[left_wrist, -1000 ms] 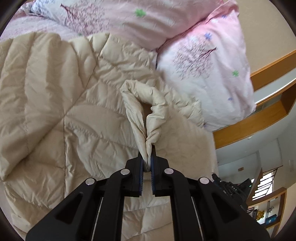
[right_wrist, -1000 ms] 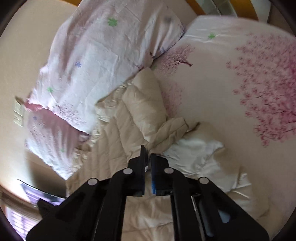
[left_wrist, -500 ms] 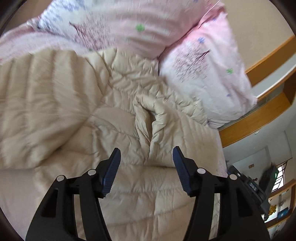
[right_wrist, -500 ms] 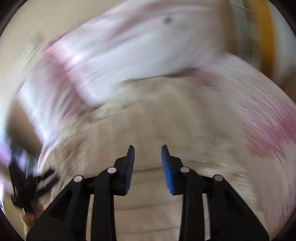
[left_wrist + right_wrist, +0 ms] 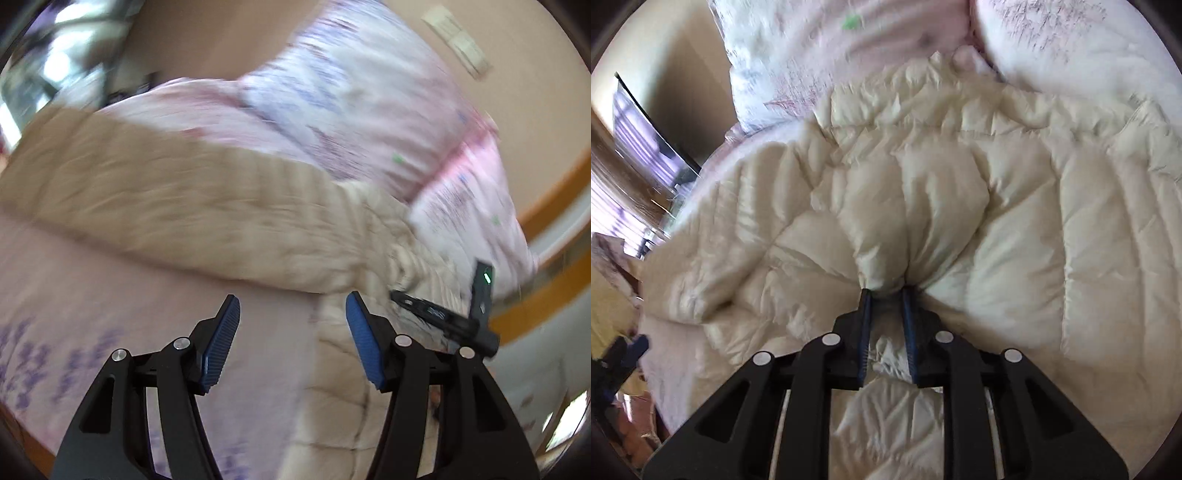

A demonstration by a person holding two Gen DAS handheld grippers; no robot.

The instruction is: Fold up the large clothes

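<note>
A cream quilted puffer jacket lies spread over the bed and fills the right wrist view. My right gripper points down at it, and its jaws are closing on a bunched fold of the jacket that puckers at the fingertips. In the blurred left wrist view the jacket runs as a tan band across the middle and down the right side. My left gripper stands open above the pink bed sheet with nothing between its blue pads. The jacket's edge lies just beyond its right finger.
Pink floral pillows lean against the wall behind the jacket, also seen as pillows at the top. A black device with a green light sits over the jacket at right. Wooden trim borders the bed.
My left gripper let go of the jacket fold, opened wide and swung over the pink sheet. My right gripper opened, rolled and moved, and now has a new fold of the jacket.
</note>
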